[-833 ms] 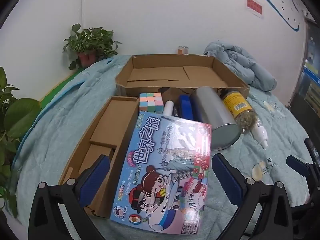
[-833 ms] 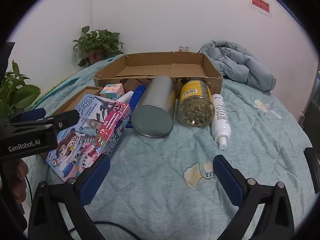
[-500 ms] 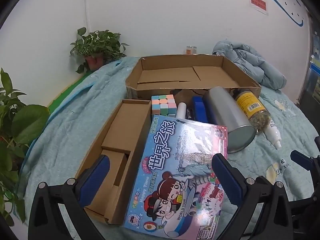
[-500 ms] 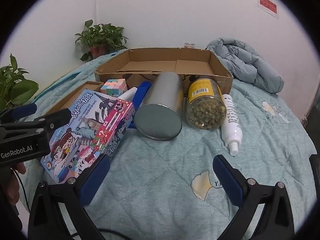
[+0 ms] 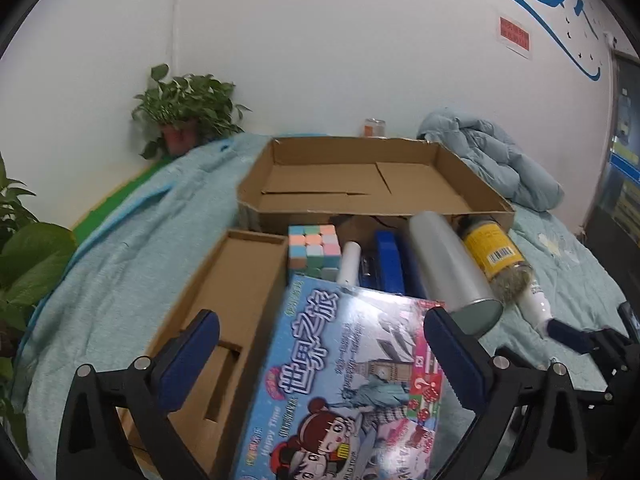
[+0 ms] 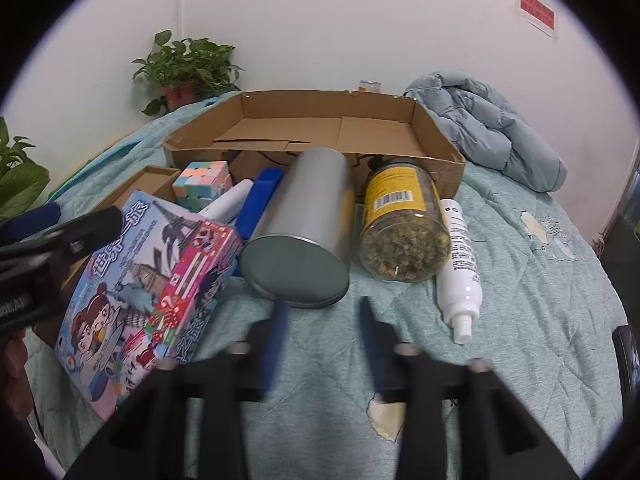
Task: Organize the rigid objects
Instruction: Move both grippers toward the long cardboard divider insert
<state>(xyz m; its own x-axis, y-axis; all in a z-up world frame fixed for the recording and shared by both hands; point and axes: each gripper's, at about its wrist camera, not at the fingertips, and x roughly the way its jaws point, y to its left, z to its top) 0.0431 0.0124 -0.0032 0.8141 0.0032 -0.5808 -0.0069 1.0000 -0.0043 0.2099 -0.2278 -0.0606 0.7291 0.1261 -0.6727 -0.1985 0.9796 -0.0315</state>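
Approach step: left gripper (image 5: pixel 320 356) stands wide open, astride the board game box (image 5: pixel 340 392), pads not touching it. Right gripper (image 6: pixel 322 320) is part-open and empty, with the silver tin (image 6: pixel 300 232) just ahead. Next move, likely: left closes on the box and carries it toward the large cardboard tray (image 5: pixel 256 196) beyond.

Both wrist cameras look forward and down over the bed, the left one close above the game box (image 5: pixel 344 384), both sharing the cardboard tray (image 6: pixel 440 148).

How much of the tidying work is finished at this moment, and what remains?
Nothing looks done: the large cardboard box holds no objects. In hand: nothing is gripped; the open left gripper straddles the game box, and the right gripper, empty, points at the metal can. Left outside: the game box, cube, can, jar and white bottle.
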